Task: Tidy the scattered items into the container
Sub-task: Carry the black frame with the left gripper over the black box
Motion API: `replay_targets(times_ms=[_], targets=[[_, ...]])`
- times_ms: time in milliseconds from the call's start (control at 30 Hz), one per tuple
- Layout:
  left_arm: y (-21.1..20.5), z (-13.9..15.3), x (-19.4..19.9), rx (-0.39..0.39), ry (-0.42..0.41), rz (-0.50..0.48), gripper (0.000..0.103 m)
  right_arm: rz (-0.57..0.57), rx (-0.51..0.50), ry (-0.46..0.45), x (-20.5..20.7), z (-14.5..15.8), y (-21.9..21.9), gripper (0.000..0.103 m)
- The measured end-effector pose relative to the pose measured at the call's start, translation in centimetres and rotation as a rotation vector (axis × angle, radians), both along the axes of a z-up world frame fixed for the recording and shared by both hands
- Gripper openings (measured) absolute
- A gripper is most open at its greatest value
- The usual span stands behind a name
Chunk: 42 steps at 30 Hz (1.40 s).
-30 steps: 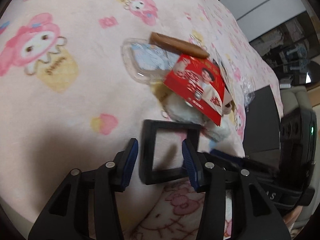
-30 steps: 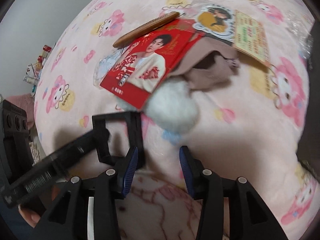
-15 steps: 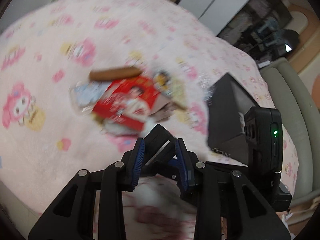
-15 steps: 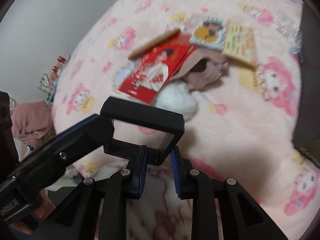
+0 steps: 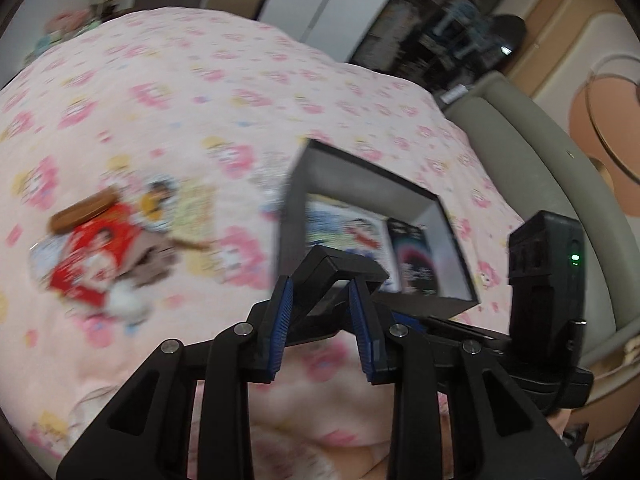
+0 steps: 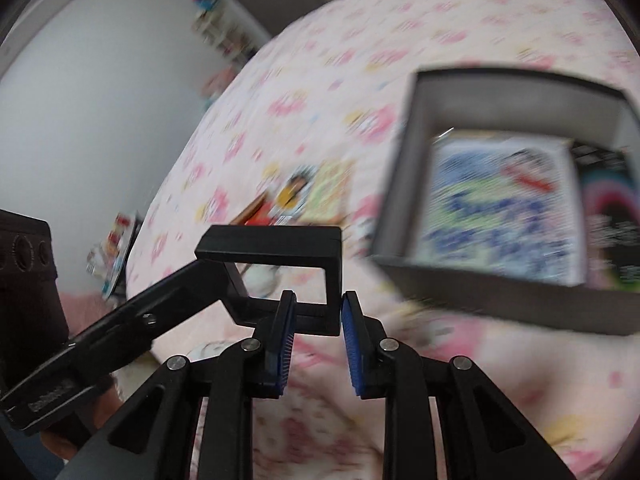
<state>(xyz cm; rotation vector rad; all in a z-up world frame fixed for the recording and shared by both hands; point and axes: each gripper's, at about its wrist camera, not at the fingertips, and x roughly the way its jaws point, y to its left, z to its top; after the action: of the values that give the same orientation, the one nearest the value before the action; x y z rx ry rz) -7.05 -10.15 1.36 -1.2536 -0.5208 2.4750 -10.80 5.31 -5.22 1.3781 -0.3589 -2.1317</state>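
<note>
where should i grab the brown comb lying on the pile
Across its narrow width near the middle, coming down from above. The brown comb is long, slim and lies flat over the edge of the red packet, so its long edges look free for the jaws.

The bedspread (image 5: pixel 248 80) is pale pink, printed all over with pink and yellow cartoon figures. The square frame (image 6: pixel 276 242) is black. The box (image 6: pixel 500 292) is dark grey outside, lighter grey within, holding a blue, green and white printed sheet (image 6: pixel 496 216). Each hand-held gripper (image 5: pixel 322 320) is black with blue pads (image 6: pixel 349 332). The comb (image 5: pixel 82 210) is brown; the booklet (image 5: pixel 92 256) is red.
</note>
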Motion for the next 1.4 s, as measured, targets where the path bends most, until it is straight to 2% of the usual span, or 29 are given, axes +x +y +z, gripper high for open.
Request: replay_targets(times_ms=[100,233,400,500,600,767,967,1100,1300,1400], targets=[[4.3,0.6,-1.8,0.003,0.017,-0.062,0.029,-0.072,0.017,0.043,-0.8,1.6,4.6,0.021],[9.7,0.2,-4.5,-0.009,0.002,-0.106,0.029,-0.126,0.05,0.071,-2.7,2.1,9.0,0.021],[15.1,-2.6,-7.6,-0.001,-0.054,-0.135,0.029,-0.165,0.141,0.086,-5.4,1.5,14.0,0.021],[16.9,-4.8,-9.4,0.007,-0.1,-0.139,0.027,-0.171,0.185,0.072,-7.1,0.5,15.9,0.021],[17.9,-6.9,-11.0,0.025,-0.156,-0.15,0.026,-0.188,0.234,0.069,-8.2,-0.9,16.7,0.02],[18.5,-9.8,-12.6,0.018,-0.238,-0.161,0.027,-0.182,0.21,-0.026,-9.8,-4.1,18.0,0.02],[18.9,-12.2,-13.6,0.006,-0.324,-0.148,0.026,-0.163,0.232,-0.048,-10.1,-5.1,18.0,0.018],[19.5,-13.9,-13.8,0.005,-0.399,-0.156,0.025,-0.158,0.294,-0.023,-9.7,-5.3,17.4,0.015],[20.1,-13.7,-13.7,-0.017,-0.394,-0.168,0.025,-0.185,0.35,0.021,-9.4,-5.1,17.5,0.011],[20.4,-12.7,-13.2,-0.049,-0.332,-0.151,0.025,-0.228,0.394,0.084,-9.0,-4.1,17.8,0.011]])
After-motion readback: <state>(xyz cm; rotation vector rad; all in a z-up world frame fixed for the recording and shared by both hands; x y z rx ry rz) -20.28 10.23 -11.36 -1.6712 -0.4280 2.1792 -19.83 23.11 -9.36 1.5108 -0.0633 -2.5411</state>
